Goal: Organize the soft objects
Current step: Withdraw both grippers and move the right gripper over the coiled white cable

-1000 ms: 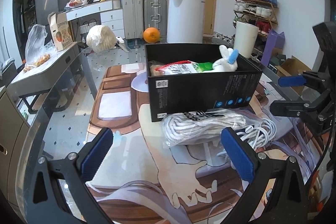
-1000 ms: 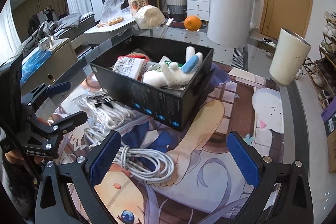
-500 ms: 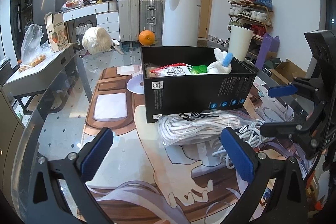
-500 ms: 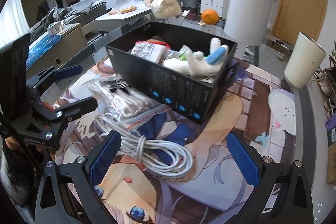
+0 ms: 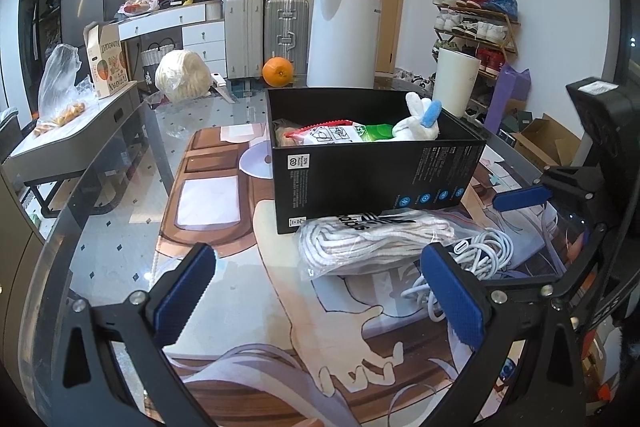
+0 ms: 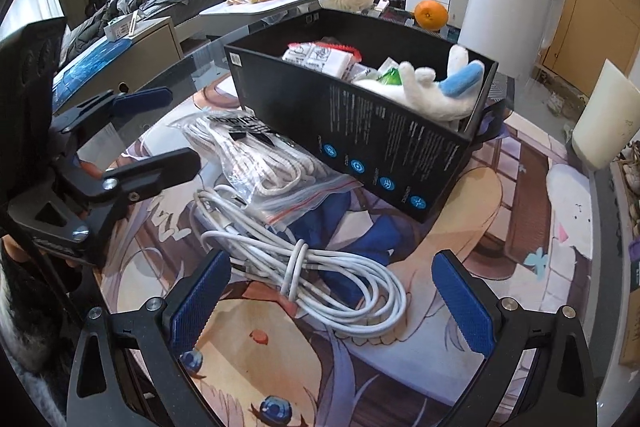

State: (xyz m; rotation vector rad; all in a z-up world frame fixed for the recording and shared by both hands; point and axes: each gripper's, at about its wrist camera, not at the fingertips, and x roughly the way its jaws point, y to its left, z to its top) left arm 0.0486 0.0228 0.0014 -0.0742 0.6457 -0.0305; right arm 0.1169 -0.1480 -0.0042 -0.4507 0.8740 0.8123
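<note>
A black box (image 5: 376,171) (image 6: 360,131) on the table holds a white plush rabbit (image 5: 418,123) (image 6: 432,91) and packets (image 5: 324,135). A clear zip bag of white rope (image 5: 372,239) (image 6: 256,155) lies against the box's near side. A coiled white cable (image 6: 320,267) (image 5: 480,255) lies beside the bag. My left gripper (image 5: 316,299) is open and empty, just short of the bag. My right gripper (image 6: 332,299) is open and empty, with the cable coil between its fingers. Each gripper shows in the other's view: the right one (image 5: 520,239), the left one (image 6: 160,131).
A printed mat (image 5: 224,211) covers the glass table. An orange (image 5: 277,71), a white bin (image 5: 344,35) and a pale cup (image 6: 604,119) stand beyond the box. A ball of white yarn (image 5: 182,75) is at far left.
Both grippers have moved closer to the box and lower. The right gripper now has the cable coil between its fingers. Both stay open.
</note>
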